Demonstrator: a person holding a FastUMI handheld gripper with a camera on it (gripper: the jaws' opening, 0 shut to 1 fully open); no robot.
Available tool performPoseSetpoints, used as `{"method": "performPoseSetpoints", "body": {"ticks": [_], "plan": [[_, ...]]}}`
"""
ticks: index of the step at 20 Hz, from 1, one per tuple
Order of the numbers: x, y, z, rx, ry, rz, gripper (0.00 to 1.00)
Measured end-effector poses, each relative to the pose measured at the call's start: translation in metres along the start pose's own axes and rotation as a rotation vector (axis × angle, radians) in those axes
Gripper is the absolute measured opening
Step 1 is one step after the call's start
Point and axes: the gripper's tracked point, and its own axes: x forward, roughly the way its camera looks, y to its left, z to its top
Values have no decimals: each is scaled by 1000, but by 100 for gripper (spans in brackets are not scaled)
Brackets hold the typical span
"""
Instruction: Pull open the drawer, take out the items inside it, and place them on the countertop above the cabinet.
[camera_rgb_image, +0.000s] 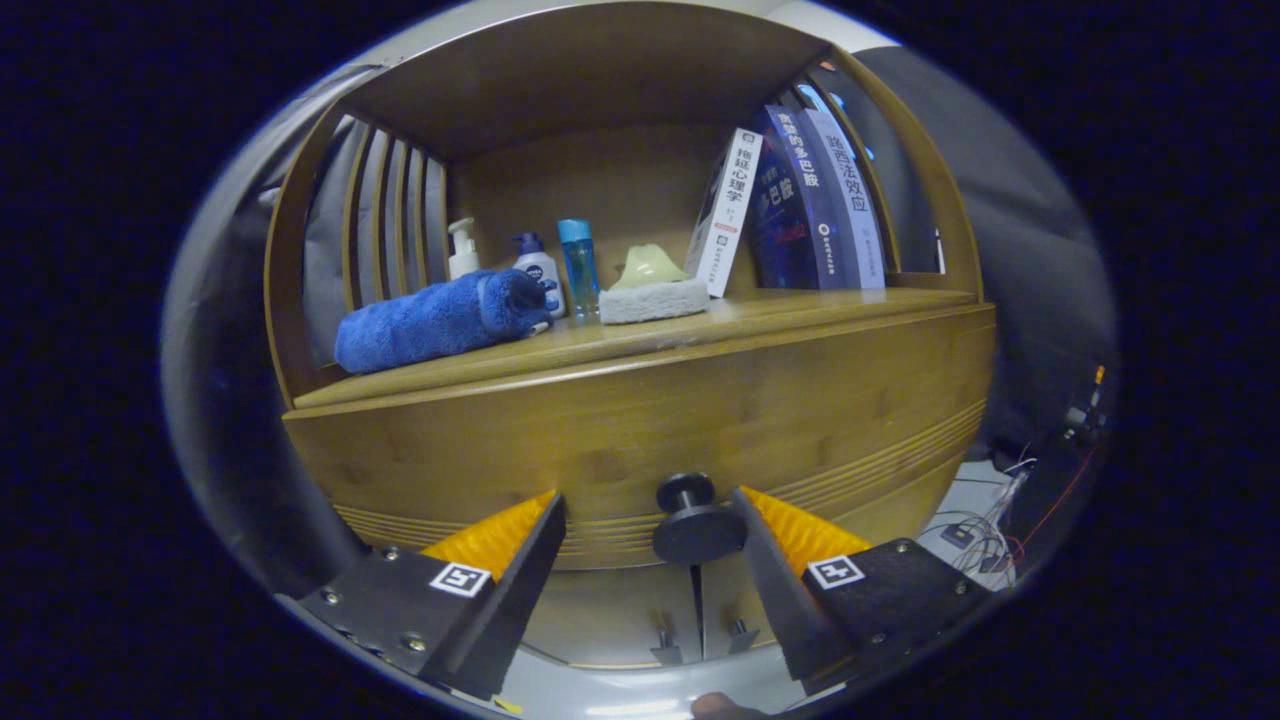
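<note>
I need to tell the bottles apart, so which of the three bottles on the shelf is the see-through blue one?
The clear blue bottle, standing upright rightmost beside the sponge; the other two are white pump bottles.

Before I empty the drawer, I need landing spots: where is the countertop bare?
Bare wood runs along the countertop's front edge, widest before the books. The stretch from towel through bottles to sponge is crowded. The fingers stand open around the drawer knob.

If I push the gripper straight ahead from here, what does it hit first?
Most likely the drawer knob: it sits between the open gripper fingers, nearer the right one. Behind it is the drawer front. Depth is hard to judge through the fisheye.
</note>
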Motion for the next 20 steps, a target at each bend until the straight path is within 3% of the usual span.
{"method": "performPoseSetpoints", "body": {"ticks": [10, 17, 20], "plan": [[-55, 12, 65, 30, -54, 72, 99], [-123, 17, 128, -84, -84, 103, 99], [-155, 26, 159, -76, -92, 145, 99]]}}
